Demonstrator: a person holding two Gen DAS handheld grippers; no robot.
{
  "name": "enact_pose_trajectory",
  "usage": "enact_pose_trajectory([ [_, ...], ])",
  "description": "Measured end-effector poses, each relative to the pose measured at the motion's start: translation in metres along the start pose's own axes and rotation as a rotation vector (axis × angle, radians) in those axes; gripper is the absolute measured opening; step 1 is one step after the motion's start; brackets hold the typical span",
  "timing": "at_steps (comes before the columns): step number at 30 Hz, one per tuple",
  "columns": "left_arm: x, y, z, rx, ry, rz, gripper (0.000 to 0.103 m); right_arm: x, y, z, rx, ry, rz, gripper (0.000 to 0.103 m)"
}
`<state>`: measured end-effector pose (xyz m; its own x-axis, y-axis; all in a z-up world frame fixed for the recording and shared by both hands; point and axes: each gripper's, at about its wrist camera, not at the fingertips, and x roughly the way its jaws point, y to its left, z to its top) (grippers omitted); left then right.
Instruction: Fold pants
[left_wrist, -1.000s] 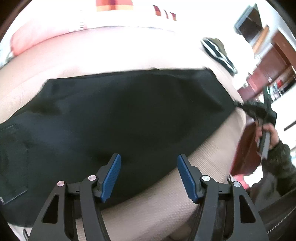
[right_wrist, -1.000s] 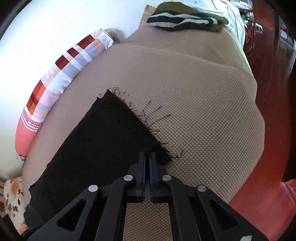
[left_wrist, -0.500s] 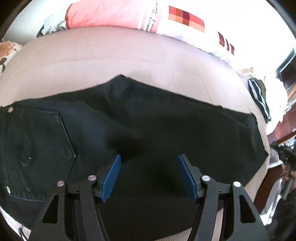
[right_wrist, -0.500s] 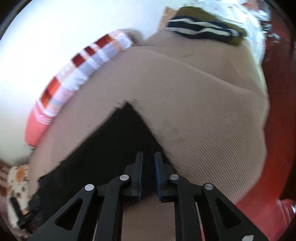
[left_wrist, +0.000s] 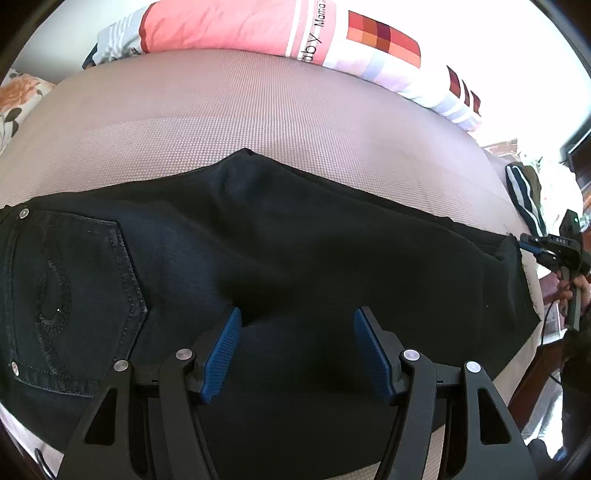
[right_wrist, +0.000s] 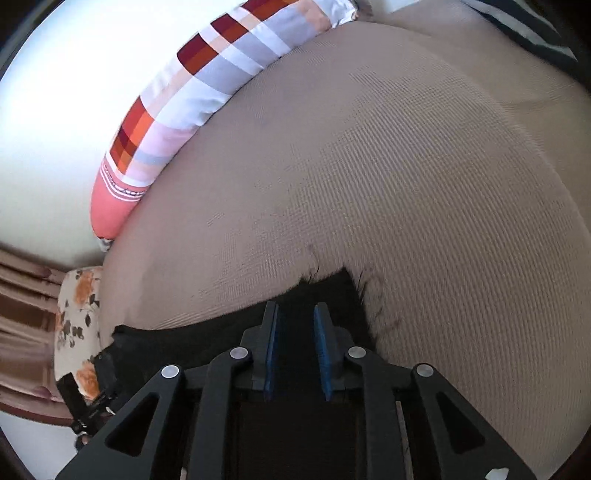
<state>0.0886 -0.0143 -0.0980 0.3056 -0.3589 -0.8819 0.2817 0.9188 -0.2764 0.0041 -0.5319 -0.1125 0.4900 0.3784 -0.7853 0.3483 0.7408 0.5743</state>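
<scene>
While the black pants (left_wrist: 295, 251) lie flat across the beige bed (left_wrist: 258, 122), both grippers' fingers stand apart: left gripper (left_wrist: 297, 332) shows a back pocket (left_wrist: 74, 295), right gripper (right_wrist: 295, 325) the frayed hem (right_wrist: 354, 291).

Pants (left_wrist: 280, 236): black denim, matt, stitched pocket, frayed hem.
Bed (left_wrist: 229, 110): beige woven cover, coarse ribbed texture.
Pillow (right_wrist: 207, 85): smooth printed cotton-like cloth.
Left gripper (left_wrist: 297, 354): matt black plastic, ribbed blue pads (left_wrist: 221, 354), metal rivets.
</scene>
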Motion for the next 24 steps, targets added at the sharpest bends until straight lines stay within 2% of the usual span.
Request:
enact_pose_trajectory([
  [6, 0.005, -0.005, 0.004, -0.012, 0.014, 0.000, 0.064, 0.019, -0.005, 0.012, -0.043, 0.066, 0.004, 0.017],
  [13, 0.011, -0.011, 0.006, -0.020, 0.020, 0.012, 0.064, 0.026, -0.002, 0.015, -0.128, 0.089, 0.079, 0.019],
  [16, 0.014, -0.015, 0.007, -0.014, 0.029, 0.015, 0.064, 0.025, 0.003, 0.011, -0.162, 0.073, 0.062, 0.014],
  [17, 0.015, -0.016, 0.008, -0.010, 0.030, 0.017, 0.064, 0.024, 0.003, 0.010, -0.167, 0.063, 0.051, 0.006],
  [18, 0.016, -0.018, 0.009, -0.007, 0.029, 0.020, 0.064, 0.022, 0.006, 0.008, -0.179, 0.042, 0.025, 0.004],
  [24, 0.015, -0.022, 0.012, 0.005, 0.003, 0.023, 0.064, -0.021, 0.040, -0.024, -0.228, -0.228, -0.232, 0.002],
])
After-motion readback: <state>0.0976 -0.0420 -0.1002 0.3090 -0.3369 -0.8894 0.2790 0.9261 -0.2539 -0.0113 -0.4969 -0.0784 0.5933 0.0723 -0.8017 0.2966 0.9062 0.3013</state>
